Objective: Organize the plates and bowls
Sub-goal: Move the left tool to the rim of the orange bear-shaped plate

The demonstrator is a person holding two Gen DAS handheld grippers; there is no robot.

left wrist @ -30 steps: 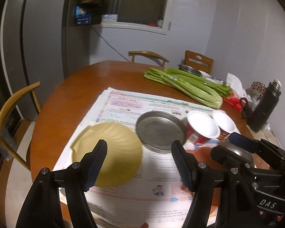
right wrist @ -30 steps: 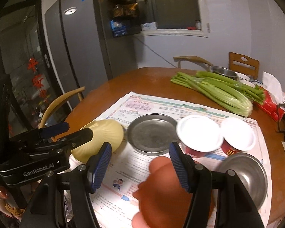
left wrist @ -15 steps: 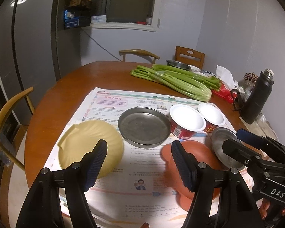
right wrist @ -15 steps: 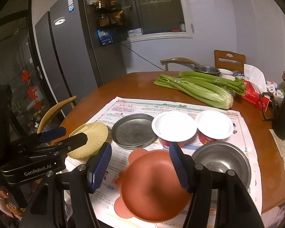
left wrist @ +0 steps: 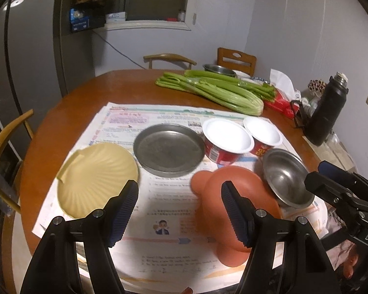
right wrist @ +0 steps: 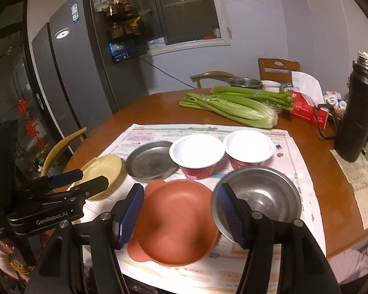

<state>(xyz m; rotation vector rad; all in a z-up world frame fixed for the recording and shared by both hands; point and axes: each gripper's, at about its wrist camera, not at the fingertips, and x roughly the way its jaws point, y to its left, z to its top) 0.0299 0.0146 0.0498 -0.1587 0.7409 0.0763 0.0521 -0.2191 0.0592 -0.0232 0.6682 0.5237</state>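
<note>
On the newspaper covering the round table, a yellow shell-shaped plate lies far left. The left gripper hangs above the paper at the near edge, its jaws apart and empty. A flat metal plate sits just right of the yellow one. The orange plate lies near, with two red bowls behind it. A steel bowl sits just beside it on the right. The right gripper hovers over the orange plate, jaws apart, gripping nothing.
</note>
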